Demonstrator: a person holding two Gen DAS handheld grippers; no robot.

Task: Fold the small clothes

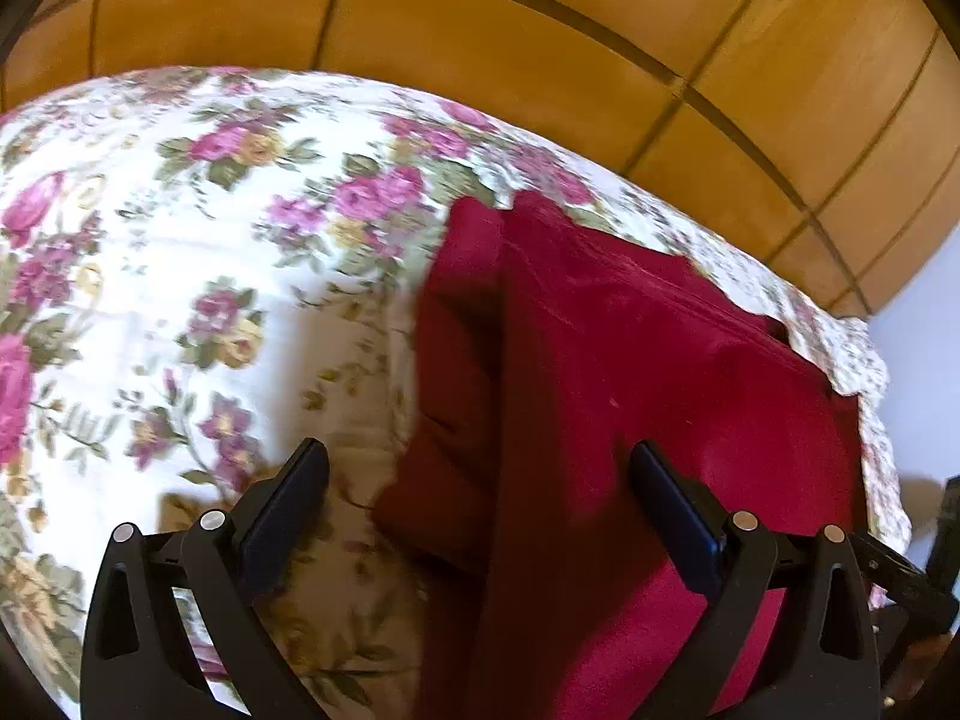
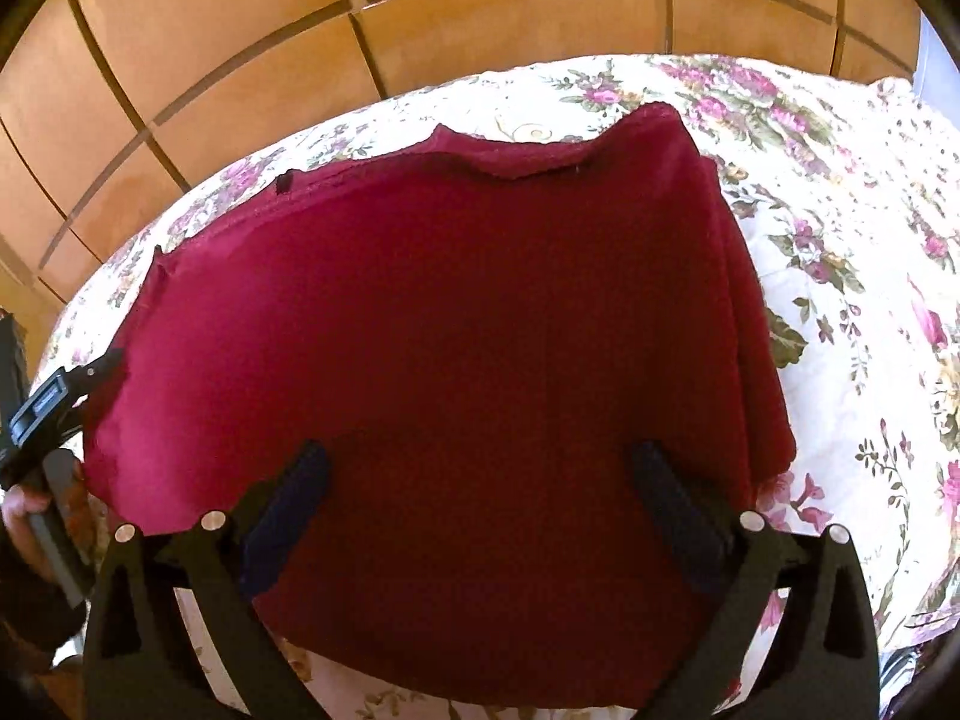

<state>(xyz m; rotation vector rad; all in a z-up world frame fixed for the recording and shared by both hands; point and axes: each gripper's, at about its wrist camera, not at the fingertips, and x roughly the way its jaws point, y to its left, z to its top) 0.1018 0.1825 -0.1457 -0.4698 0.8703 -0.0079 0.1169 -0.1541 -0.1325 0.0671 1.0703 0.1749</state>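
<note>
A dark red garment [image 2: 432, 330] lies folded and flat on the floral bedspread [image 2: 840, 276]. In the right wrist view it fills the middle. My right gripper [image 2: 480, 462] hovers just over its near half, jaws wide open with nothing pinched between them. In the left wrist view the red garment [image 1: 630, 390] lies to the right, with a folded flap along its left edge. My left gripper [image 1: 480, 462] stands open above that edge, one finger over the bedspread [image 1: 180, 240] and one over the cloth. The left gripper [image 2: 42, 408] also shows at the right wrist view's left edge, held by a hand [image 2: 21, 510].
Orange-brown tiled floor [image 2: 240, 60] lies beyond the bed's far edge [image 1: 690, 222]. A pale wall [image 1: 924, 360] shows at the right of the left wrist view. Bare bedspread stretches left of the garment there and right of it in the right wrist view.
</note>
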